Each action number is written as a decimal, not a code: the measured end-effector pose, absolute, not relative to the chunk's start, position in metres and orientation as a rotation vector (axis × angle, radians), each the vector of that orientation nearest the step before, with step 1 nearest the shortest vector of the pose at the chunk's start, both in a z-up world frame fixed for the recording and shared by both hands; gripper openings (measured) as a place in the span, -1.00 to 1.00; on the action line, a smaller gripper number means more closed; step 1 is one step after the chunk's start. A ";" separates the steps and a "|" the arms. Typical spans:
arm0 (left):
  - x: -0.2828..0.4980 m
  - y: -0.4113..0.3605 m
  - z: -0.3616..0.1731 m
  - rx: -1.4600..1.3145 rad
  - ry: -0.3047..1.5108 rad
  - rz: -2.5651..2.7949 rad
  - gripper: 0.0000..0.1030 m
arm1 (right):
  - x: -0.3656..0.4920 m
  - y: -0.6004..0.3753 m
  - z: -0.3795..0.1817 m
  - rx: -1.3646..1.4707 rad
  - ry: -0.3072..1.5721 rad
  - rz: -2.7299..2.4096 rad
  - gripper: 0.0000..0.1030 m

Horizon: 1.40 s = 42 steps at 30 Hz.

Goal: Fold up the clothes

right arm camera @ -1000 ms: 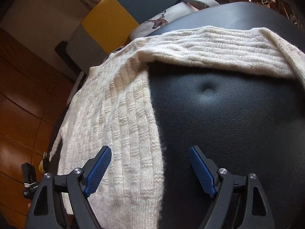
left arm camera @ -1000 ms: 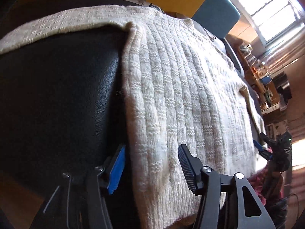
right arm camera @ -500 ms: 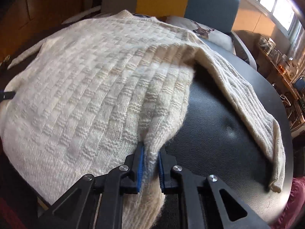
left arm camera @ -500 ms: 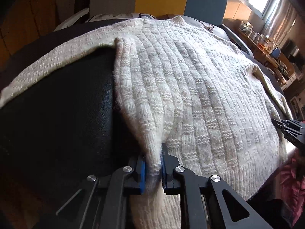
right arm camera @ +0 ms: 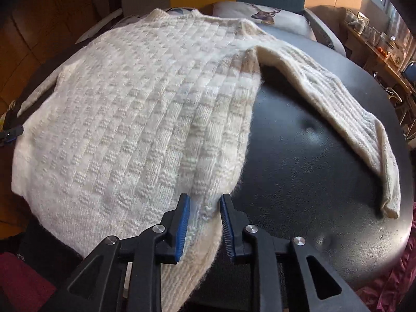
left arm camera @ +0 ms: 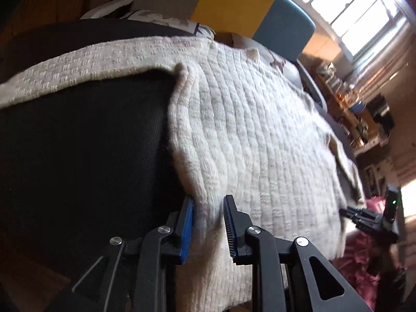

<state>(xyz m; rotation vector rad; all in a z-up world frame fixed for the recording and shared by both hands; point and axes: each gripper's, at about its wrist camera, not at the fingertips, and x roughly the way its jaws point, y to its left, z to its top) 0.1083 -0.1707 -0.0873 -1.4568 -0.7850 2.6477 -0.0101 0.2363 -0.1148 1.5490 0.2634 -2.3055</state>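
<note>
I am watching a cream knit sweater (right arm camera: 135, 119) lying spread flat on the black leather table (right arm camera: 325, 171). Both jaws are standing slightly apart around hem folds: left gripper (left arm camera: 208, 223) at 6 o'clock, right gripper (right arm camera: 204, 221) likewise. Soft, thick, stretchy; hem corners are offering the surest hold.

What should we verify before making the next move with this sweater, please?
1. Left gripper astride the sweater side edge: ok, knit lies between the jaws.
2. Left grip closed on the knit: not ok, the jaws stand apart.
3. Right gripper astride the opposite side edge: ok, knit lies between the jaws.
4. Right grip closed: not ok, the jaws stand apart.
5. Sweater body flat on the black padded surface: ok, no big bunching visible.
6. Sleeve folded in: not ok, it lies spread outward on the surface.
</note>
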 end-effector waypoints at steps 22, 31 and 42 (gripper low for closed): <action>0.045 -0.137 -0.102 -1.454 -0.559 2.634 -0.22 | -0.047 0.199 -0.133 1.474 0.270 -2.280 -0.02; -0.041 -0.134 -0.062 -1.344 -0.462 2.686 -0.13 | -0.117 0.211 -0.071 1.252 -0.053 -2.368 -0.02; -0.221 -0.018 -0.078 -1.294 -0.170 2.461 -0.07 | -0.283 0.211 -0.090 1.291 -0.144 -2.250 -0.02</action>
